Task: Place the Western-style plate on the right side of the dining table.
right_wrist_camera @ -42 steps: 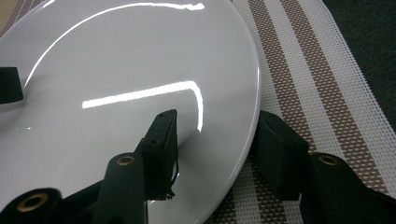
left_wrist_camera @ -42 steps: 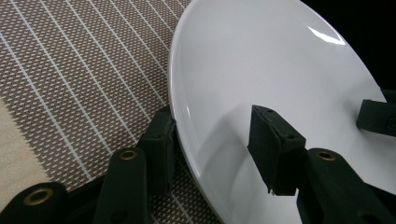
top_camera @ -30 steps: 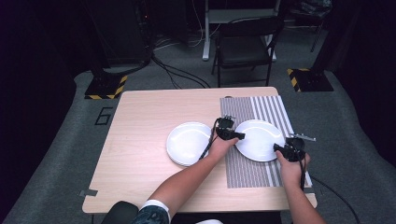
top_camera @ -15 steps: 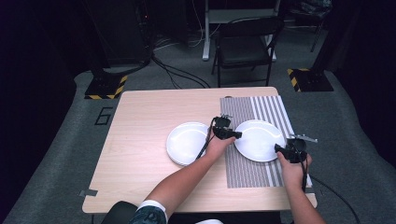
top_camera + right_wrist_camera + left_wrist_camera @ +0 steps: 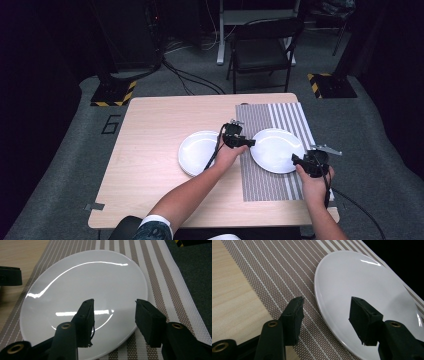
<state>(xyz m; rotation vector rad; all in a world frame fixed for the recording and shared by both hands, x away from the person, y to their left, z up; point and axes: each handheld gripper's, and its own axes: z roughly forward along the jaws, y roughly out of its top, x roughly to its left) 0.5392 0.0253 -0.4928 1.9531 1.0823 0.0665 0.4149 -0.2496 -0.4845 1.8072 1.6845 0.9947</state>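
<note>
- Wooden table, striped mat: your plate rests there.
- Both the left gripper and the right gripper stand open astride its rim, gripping nothing.
- Closing off-centre could skid it.

Two matte black two-jaw grippers are seen: the left gripper and the right gripper, each with blocky rectangular pads and brass-coloured rivets (ringed eyelets). A grey three-cornered plate tops the right one. Black cables are trailed. A possibly patterned dark short sleeve is worn.
</note>
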